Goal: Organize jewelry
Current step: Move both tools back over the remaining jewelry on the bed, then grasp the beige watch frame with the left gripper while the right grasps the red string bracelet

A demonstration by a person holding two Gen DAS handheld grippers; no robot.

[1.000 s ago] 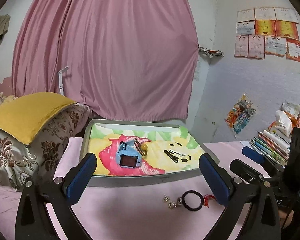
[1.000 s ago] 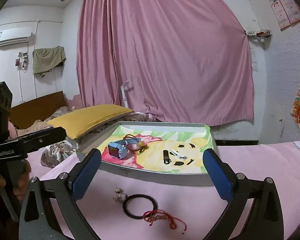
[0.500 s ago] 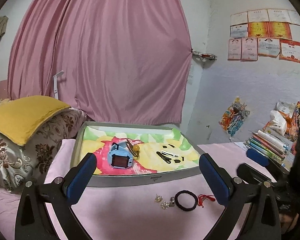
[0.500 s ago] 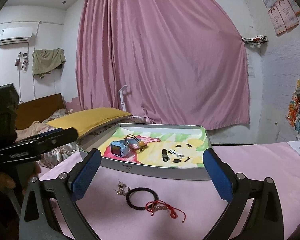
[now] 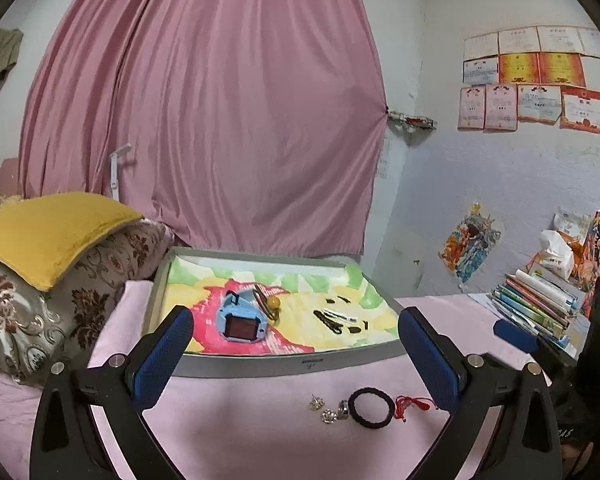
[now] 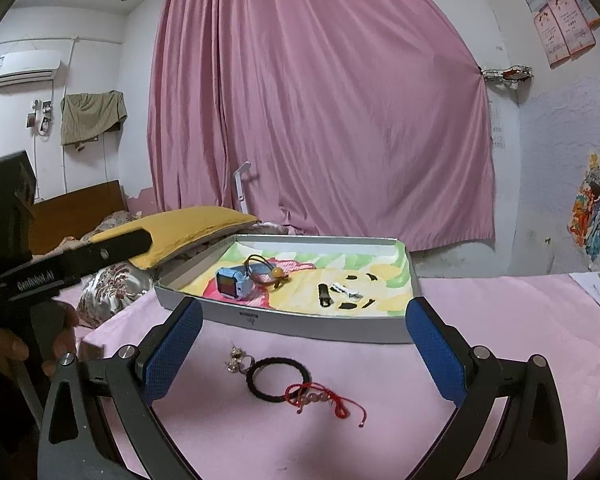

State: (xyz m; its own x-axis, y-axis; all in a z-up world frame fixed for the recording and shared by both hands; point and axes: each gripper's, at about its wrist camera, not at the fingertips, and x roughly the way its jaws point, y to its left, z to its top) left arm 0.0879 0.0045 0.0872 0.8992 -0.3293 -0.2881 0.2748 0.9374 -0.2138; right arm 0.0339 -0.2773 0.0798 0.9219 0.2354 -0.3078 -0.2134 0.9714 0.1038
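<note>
I hold both tools back from the pink cloth-covered surface (image 6: 480, 312) because nothing has been picked yet: my left gripper (image 5: 296, 354) has its blue-padded fingers spread wide with nothing between them, and my right gripper (image 6: 304, 346) is the same, wide apart and empty. The shallow grey tray with the bright cartoon-print lining (image 6: 300, 326) sits ahead of both, and it already holds a light blue square-faced watch (image 6: 232, 284), a dark cord loop with an amber bead (image 6: 274, 270) just beside it, and a few small black and white clips (image 6: 340, 294) toward its right half, so I judge it to be where the jewelry is gathered. The loose pieces lie on the cloth just in front of the tray's near wall: a black braided ring-shaped bracelet (image 6: 278, 378), a red string bracelet with small beads (image 6: 324, 398) overlapping its near right edge, and a cluster of small silvery earrings or rings (image 5: 328, 410) touching its left side. They sit closest to my right tool, almost between its fingers in the right wrist view, so I expect that hand to go first. The red string looks limp and tangled with the black bracelet, which could drag both along together.
</note>
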